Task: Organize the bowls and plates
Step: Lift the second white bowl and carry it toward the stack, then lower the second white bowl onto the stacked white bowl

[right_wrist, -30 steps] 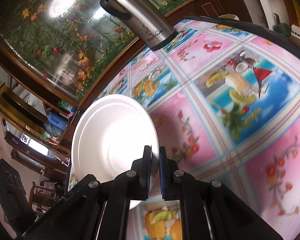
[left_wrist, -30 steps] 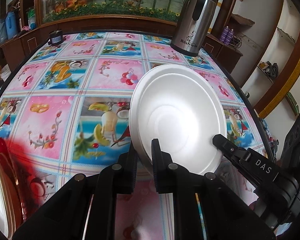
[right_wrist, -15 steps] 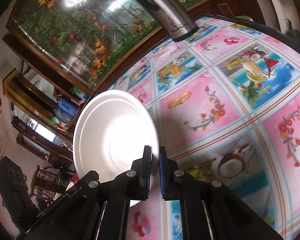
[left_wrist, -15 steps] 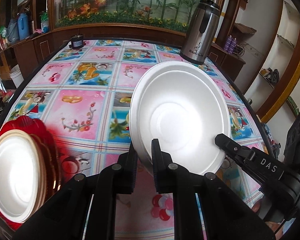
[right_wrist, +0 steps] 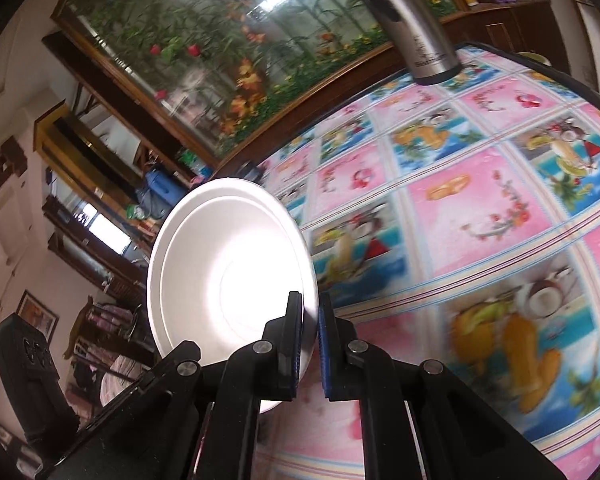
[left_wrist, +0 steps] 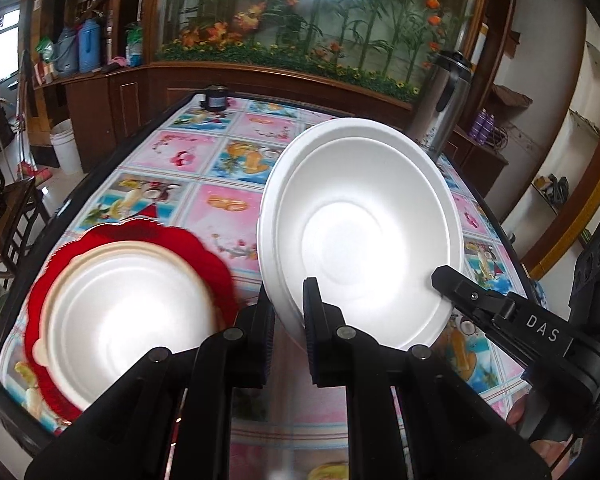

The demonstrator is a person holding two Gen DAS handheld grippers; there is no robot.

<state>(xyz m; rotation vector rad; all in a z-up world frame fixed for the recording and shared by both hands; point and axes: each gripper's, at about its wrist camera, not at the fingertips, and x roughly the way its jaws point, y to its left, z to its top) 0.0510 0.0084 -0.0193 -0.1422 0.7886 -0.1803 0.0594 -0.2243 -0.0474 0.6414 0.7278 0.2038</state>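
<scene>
Both grippers hold one white foam bowl (left_wrist: 360,232) tilted above the table. My left gripper (left_wrist: 290,312) is shut on its near left rim. The right gripper (left_wrist: 446,276) reaches in from the right of the left wrist view and pinches the bowl's right rim. Seen from the right wrist, that gripper (right_wrist: 310,320) is shut on the rim of the white bowl (right_wrist: 228,280). Below and to the left, a stack of a white bowl (left_wrist: 128,320) in a cream plate on a red scalloped plate (left_wrist: 204,252) rests at the table's near left corner.
A steel thermos jug (left_wrist: 444,100) stands at the table's far right edge, also in the right wrist view as the jug (right_wrist: 416,32). A small dark jar (left_wrist: 216,98) sits at the far edge. The flowered tablecloth (left_wrist: 228,164) covers the table. A white bucket (left_wrist: 66,148) is on the floor to the left.
Both grippers have carried the white bowl leftward and a little up over the table. The red plate stack has come fully into the left wrist view.
</scene>
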